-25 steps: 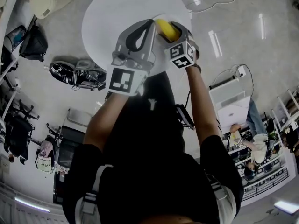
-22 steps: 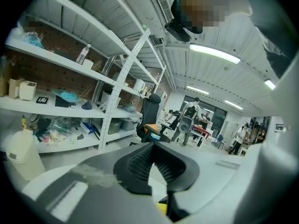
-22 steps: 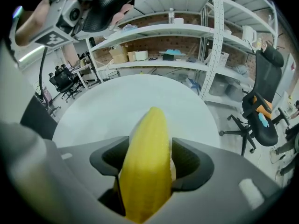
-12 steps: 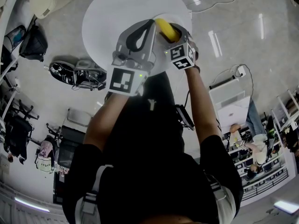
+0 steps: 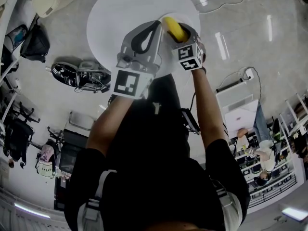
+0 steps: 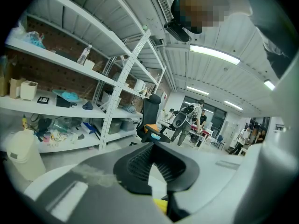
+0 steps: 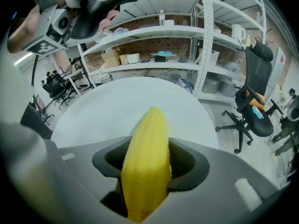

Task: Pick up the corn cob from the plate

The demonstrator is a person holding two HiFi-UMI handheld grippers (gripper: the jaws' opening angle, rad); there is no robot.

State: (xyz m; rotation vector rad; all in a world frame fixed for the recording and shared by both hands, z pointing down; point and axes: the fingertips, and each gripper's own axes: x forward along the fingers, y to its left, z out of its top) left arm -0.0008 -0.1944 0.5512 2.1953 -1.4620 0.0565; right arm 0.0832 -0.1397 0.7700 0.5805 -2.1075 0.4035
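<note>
- Right tool: jaws have just been closing. They are now clamped on the corn cob, with one dark ribbed pad against each flank.
- The cob runs lengthwise along the jaw line. Its tapered end pokes out past the fingertips, over the round white bench.
- Head view: the cob sits at the right tool's tip, just beside the tip of the left tool. The two tools are side by side and close.
- Left tool: fingertips together, with a loop-shaped gap behind them and nothing gripped.
- Cut off: the cob's near end runs out of the bottom of the right gripper view, behind the tool body.
- Head view shows only a short yellow stretch of the cob; the right tool's jaws cover the rest.
- Cannot tell whether the cob touches the bench.
- Left gripper view: a small yellow patch at the jaw roots cannot be identified.
</note>
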